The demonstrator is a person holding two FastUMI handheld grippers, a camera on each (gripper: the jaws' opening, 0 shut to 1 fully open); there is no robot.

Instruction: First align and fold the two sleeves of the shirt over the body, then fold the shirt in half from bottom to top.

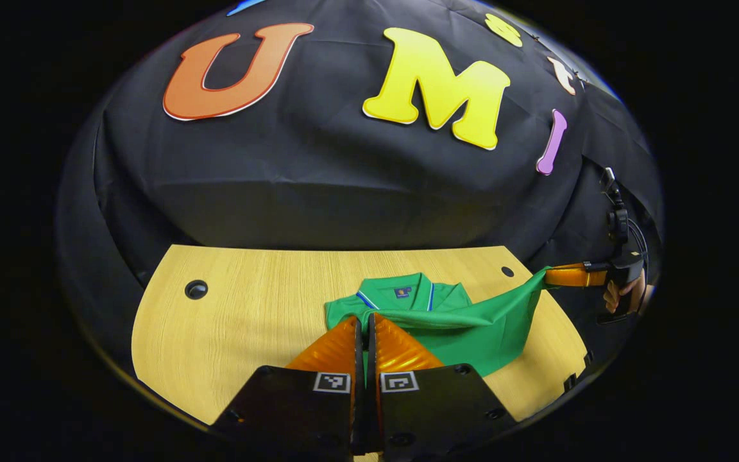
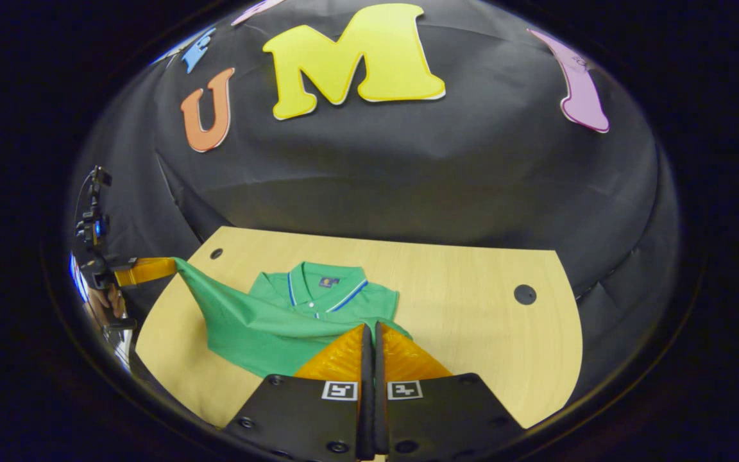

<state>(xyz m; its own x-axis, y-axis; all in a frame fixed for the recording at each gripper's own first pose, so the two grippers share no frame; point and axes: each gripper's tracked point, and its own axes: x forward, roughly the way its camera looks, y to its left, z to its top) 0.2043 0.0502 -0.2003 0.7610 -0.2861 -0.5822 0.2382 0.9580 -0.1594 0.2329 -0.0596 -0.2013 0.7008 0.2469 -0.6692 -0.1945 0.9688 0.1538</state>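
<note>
Green shirt lies centre of the surface, collar toward top. Both grippers, left and right, pinched closed on lifted fabric. Judgement: keep tension even, lay the fold flat across the body, edges aligned.

Green polo shirt lay collar-up on table, collar with blue-white trim farthest from jaws. Bottom hem lifted off table, stretched taut between both closed jaw pairs, one corner pinched in each.

Both cams ride low, near table, facing back wall from opposite ends; shared: shirt.
</note>
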